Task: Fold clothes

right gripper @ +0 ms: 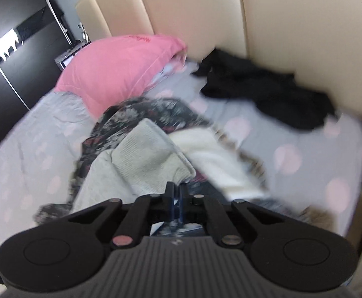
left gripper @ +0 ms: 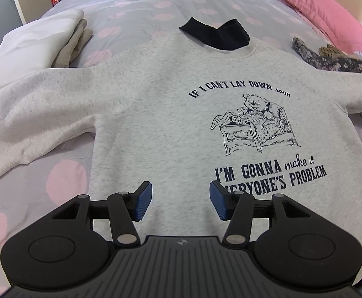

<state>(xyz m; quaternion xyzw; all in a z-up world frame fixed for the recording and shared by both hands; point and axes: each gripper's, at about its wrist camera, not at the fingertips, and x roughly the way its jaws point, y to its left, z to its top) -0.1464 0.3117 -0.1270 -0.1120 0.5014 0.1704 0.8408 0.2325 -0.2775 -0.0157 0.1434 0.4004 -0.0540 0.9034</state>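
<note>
Clearly the grey sweatshirt (left gripper: 171,114) is the landmark: it lies flat and face up on the dotted bedspread (left gripper: 136,7), sleeves spread to either side, a printed bear drawing and slogan on its chest. Above its lower hem hangs the left gripper (left gripper: 181,200), jaws standing well apart, blue pads (left gripper: 143,200) facing each other with bare fabric showing between them; whether the tips touch the cloth cannot be told, and nothing is pinched. At the sweatshirt's neckline lies a black garment (left gripper: 215,34). Beyond its left sleeve sits a folded white stack (left gripper: 39,42); beyond its right sleeve lie a dark floral garment (left gripper: 334,59) and a pink pillow (left gripper: 322,12).

Over by the sweatshirt's right sleeve, in the blurred right wrist view, the right gripper (right gripper: 177,193) has its jaws brought together, only a sliver between the pads. The ribbed cuff (right gripper: 151,154) of that pale sleeve lies just ahead of the tips; whether any fabric is nipped between them cannot be told. The cuff rests on the floral garment, with a cream piece (right gripper: 218,156) beside it and a black heap (right gripper: 267,92) against the padded headboard (right gripper: 205,12).
</note>
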